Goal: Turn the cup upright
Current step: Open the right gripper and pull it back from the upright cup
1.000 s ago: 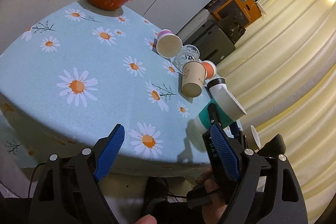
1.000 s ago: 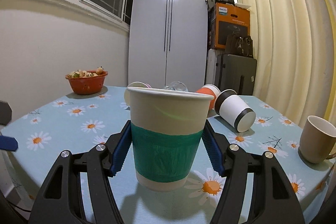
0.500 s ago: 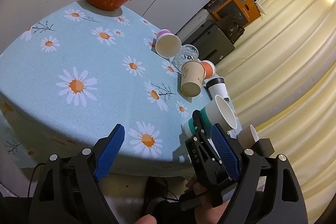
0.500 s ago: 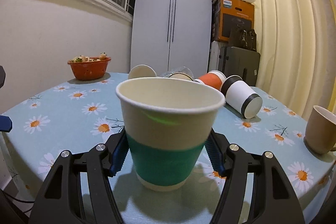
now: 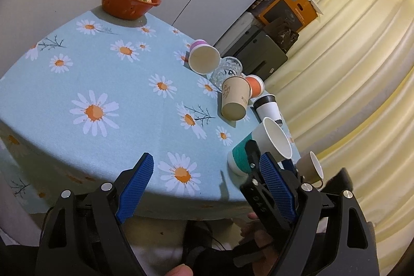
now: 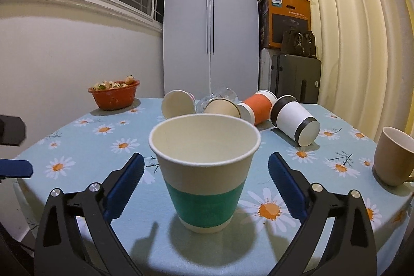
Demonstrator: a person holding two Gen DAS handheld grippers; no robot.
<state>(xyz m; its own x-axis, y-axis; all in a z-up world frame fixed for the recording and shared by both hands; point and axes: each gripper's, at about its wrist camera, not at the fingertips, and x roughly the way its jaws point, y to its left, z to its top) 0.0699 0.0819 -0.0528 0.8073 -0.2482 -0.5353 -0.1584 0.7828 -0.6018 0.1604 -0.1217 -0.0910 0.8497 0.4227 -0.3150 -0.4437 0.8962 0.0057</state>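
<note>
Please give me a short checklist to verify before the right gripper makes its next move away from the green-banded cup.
1. Green-banded cup stands upright, mouth up, on the tablecloth: ok.
2. Right gripper open, both pads clear of the cup wall: ok.
3. Cup base fully on the table, though near the front edge: ok.
4. Retreat path: tan mug stands apart to the right, not behind the gripper: ok.
5. Left gripper open, empty, at the table edge beside the cup: ok.
6. Other cups, such as the black-and-white cup, lie on their sides: not ok.

Right gripper (image 6: 205, 172) spread wide, level over the near edge — left gripper (image 5: 204, 170) likewise parted, tilted downward.
</note>
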